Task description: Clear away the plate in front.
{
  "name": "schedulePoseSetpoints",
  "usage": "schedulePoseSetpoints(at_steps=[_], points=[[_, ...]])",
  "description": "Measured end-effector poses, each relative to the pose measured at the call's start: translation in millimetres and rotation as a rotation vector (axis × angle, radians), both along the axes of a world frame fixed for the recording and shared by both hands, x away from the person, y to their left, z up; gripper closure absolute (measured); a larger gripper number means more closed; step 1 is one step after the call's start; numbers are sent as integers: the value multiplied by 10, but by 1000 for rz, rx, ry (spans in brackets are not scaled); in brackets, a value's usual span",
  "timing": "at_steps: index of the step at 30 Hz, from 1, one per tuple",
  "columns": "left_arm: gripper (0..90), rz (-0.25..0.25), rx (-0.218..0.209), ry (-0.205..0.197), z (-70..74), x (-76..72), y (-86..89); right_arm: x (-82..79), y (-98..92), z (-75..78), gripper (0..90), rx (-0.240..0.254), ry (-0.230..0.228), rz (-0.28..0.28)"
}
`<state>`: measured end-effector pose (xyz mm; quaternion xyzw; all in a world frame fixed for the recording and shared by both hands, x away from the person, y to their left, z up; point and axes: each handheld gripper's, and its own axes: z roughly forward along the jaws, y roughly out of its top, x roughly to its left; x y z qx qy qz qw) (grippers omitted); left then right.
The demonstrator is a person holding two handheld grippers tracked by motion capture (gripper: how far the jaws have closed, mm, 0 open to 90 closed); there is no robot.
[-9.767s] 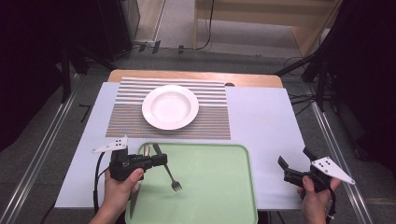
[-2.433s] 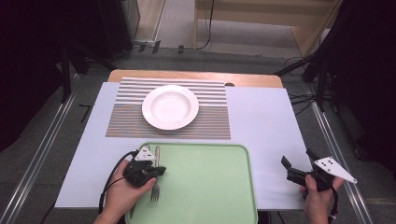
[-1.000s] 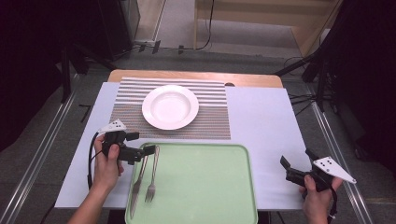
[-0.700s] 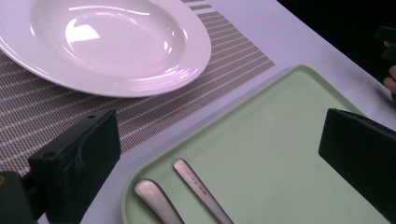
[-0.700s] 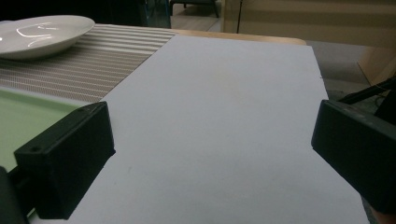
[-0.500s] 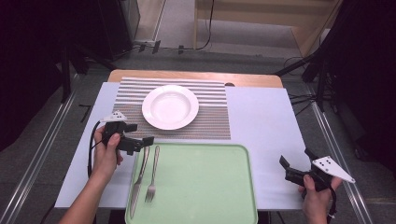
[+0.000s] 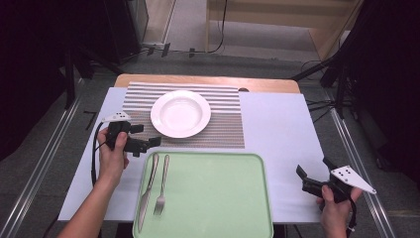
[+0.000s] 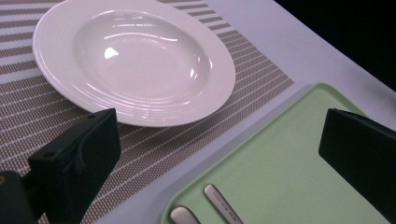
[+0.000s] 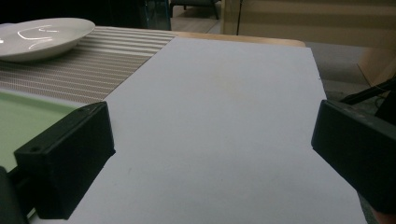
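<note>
A steel knife (image 7: 147,191) and a fork (image 7: 161,186) lie side by side on the left part of the green tray (image 7: 218,198). Their handle ends point toward the white deep plate (image 7: 181,113). My left gripper (image 7: 148,144) hovers open and empty over the corner of the striped placemat (image 7: 223,119), just beyond the tray's far left corner. In the left gripper view, the left gripper (image 8: 222,135) frames the plate (image 8: 135,60), the tray (image 8: 289,177) and the fork's handle end (image 8: 219,198). My right gripper (image 7: 314,169) is held open and empty near the table's front right; the right gripper (image 9: 210,135) points across bare white sheet.
A white sheet (image 7: 277,129) covers the table, with a wooden edge (image 7: 208,82) at the far side. Metal rails (image 7: 44,158) run along the floor on both sides. The plate (image 9: 42,30) and the placemat (image 9: 93,60) lie off to the right gripper's left.
My left gripper laid the fork beside the knife on the tray, let go, and drew back up toward the plate's left side. The right gripper has stayed put.
</note>
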<state>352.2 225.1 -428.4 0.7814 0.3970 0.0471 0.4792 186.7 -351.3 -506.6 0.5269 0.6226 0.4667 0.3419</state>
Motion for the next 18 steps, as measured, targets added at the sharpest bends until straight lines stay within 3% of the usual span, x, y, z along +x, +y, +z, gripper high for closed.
schedulePoseSetpoints(at_steps=[18], points=[[0,1,40,-11,-15,307,-96,-39,26,19,0,6,-10,15]])
